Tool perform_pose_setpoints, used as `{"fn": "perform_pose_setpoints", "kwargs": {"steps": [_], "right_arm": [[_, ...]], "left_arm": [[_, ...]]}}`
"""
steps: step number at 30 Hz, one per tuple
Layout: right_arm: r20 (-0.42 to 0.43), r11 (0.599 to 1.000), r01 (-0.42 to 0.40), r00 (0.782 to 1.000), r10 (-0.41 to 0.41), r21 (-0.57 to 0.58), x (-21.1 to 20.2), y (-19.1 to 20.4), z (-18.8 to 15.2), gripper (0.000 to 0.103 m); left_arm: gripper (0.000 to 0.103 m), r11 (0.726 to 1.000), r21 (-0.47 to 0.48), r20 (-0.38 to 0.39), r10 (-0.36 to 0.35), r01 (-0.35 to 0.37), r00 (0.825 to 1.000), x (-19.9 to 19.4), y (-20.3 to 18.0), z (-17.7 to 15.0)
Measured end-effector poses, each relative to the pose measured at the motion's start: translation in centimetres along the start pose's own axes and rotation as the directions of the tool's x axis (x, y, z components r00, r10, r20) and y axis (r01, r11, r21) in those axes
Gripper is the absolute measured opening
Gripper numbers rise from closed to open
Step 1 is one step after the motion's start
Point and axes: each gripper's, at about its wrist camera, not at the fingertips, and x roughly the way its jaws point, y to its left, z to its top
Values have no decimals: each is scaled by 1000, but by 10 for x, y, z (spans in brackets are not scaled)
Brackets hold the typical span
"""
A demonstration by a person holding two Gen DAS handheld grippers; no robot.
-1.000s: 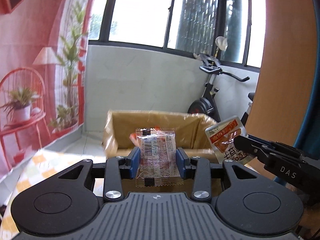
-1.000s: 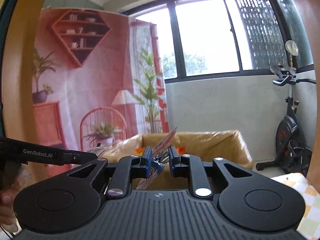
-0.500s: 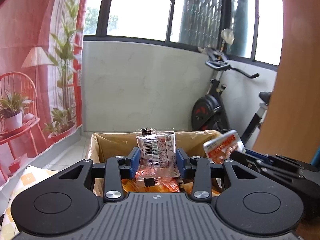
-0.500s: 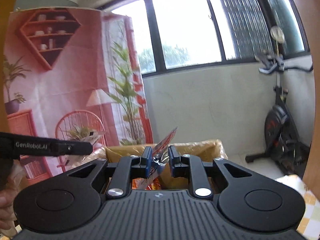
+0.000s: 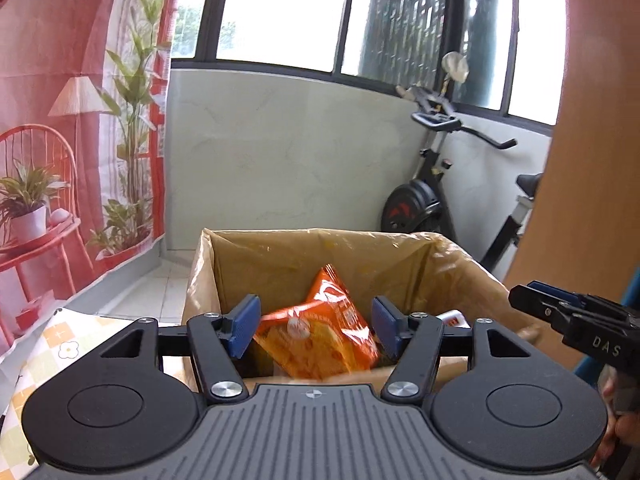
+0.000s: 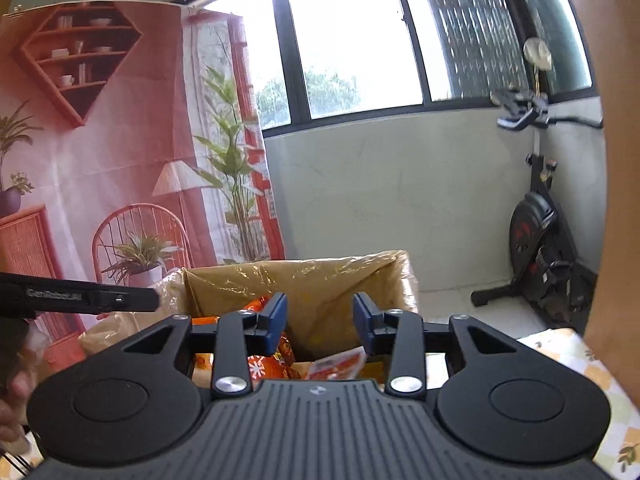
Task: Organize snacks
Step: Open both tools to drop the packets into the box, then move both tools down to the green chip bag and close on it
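Packets (image 5: 320,340) in box (image 5: 280,252) (partly hidden); both grippers' fingers (image 5: 243,324) wide, empty.

bright blown-out window (image 5: 280,12) backlight, fisheye-bent edges, slight blur.

Orange snack bag (image 5: 320,336) tilted inside lined cardboard box (image 5: 280,252), red-white packet (image 6: 338,364) beside

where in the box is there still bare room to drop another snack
Bare liner shows along the far wall of the cardboard box and toward its right corner, behind the orange snack bag. The near middle is crowded: that bag sits between the open left gripper fingers, with a red-and-white packet below the open right gripper.
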Motion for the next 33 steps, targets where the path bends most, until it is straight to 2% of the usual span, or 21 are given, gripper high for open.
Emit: {"fn": "perform_pose_setpoints", "kwargs": {"steps": [1, 5, 10, 14, 18, 22, 26, 29, 33], "right_arm": [[6, 1000, 4, 1000, -4, -5, -8, 1, -2, 40], [20, 1000, 1, 1000, -1, 5, -35, -5, -12, 52], [0, 1000, 21, 1000, -21, -13, -58, -9, -25, 53], [-52, 999, 52, 997, -53, -12, -66, -17, -44, 53], [-118, 996, 91, 989, -91, -8, -68, -27, -68, 54], [-183, 992, 129, 975, -123, 18, -65, -42, -90, 60], [-237, 976, 190, 958, -160, 107, -63, -67, -109, 61], [-287, 968, 192, 948, -140, 163, -62, -83, -120, 61], [-308, 965, 174, 945, -107, 199, -65, -90, -136, 61]], "left_arm": [[65, 1000, 8, 0, -3, 3, 1000, -6, -1, -2], [65, 1000, 6, 7, -25, 25, 1000, -20, -4, -8], [65, 995, -57, 20, -75, 76, 997, -32, -13, -23], [65, 988, -87, 7, -127, 127, 992, -33, -22, -43], [65, 978, -105, -53, -186, 180, 981, -22, -31, -62], [65, 976, -116, -125, -196, 182, 973, -2, -42, -79], [65, 975, -117, -178, -209, 190, 962, 22, -58, -93], [65, 979, -88, -212, -198, 183, 957, 35, -75, -108], [65, 970, -133, -279, -232, 201, 932, 52, -83, -130]]}}
